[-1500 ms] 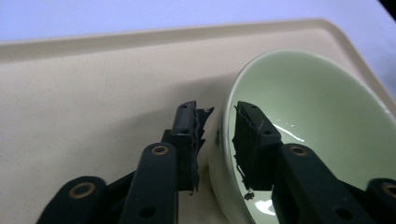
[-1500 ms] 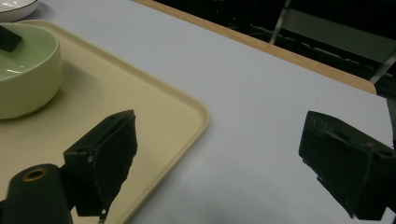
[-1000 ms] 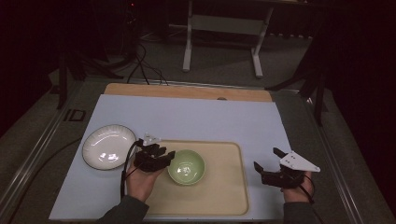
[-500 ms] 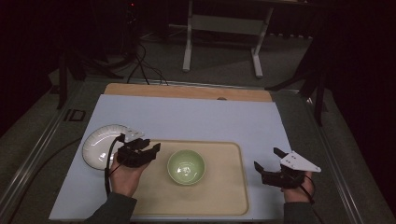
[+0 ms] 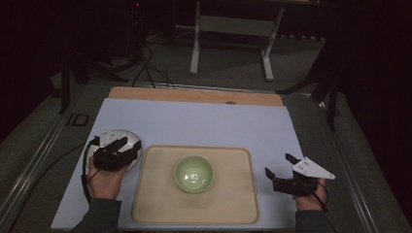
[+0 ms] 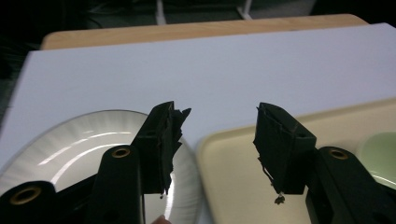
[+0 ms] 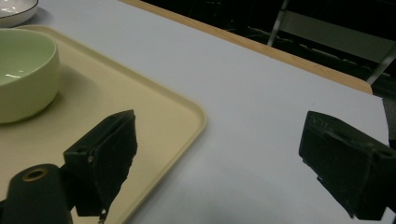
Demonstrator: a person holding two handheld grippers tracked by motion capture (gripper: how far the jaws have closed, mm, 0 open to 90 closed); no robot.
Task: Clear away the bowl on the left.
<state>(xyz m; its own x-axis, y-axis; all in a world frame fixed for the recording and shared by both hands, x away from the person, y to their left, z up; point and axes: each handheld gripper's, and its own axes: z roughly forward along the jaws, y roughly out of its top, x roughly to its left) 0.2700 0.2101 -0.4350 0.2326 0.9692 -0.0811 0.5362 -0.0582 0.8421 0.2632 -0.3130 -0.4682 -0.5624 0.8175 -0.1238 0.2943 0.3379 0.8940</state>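
Black left gripper [image 5: 121,148] fingers apart, empty, over plate [image 5: 108,137]

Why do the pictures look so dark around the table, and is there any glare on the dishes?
High view: the light falls on the table alone, the room behind is almost black. Left gripper view: bright streaks of glare on the white plate. Right gripper view: a soft highlight inside the green bowl; the near jaws look slightly blurred.
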